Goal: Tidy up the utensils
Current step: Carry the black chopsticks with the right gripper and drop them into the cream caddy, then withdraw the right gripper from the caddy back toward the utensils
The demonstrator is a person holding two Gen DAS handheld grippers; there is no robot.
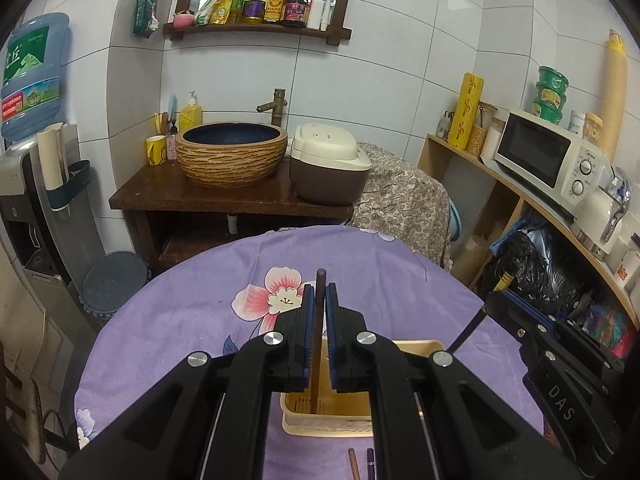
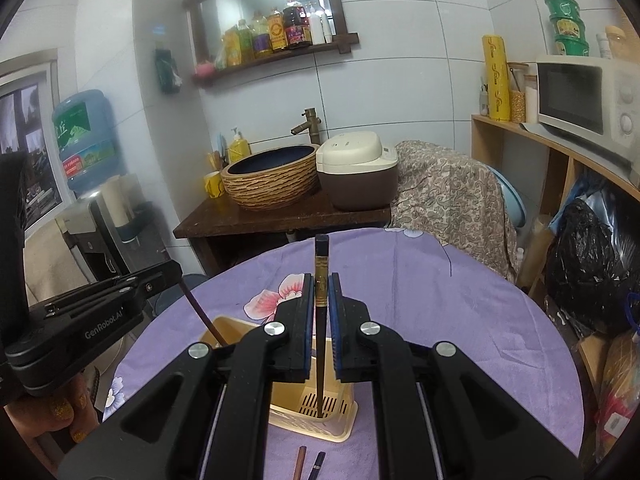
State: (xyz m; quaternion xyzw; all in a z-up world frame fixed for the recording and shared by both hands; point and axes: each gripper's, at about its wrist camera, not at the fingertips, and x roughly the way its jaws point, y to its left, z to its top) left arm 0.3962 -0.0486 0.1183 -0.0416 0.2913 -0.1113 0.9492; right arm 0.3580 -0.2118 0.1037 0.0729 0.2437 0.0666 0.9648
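A cream plastic utensil holder stands on the purple flowered tablecloth; it also shows in the right wrist view. My left gripper is shut on a brown chopstick, held upright with its tip inside the holder. My right gripper is shut on a black chopstick with a gold band, its tip down inside the holder. The right gripper shows at the right of the left wrist view, and the left gripper at the left of the right wrist view. A brown chopstick and a dark chopstick lie in front of the holder.
The round table is covered by the cloth. Behind it stand a wooden vanity with a basin and a rice cooker. A shelf with a microwave runs along the right. A water dispenser stands at the left.
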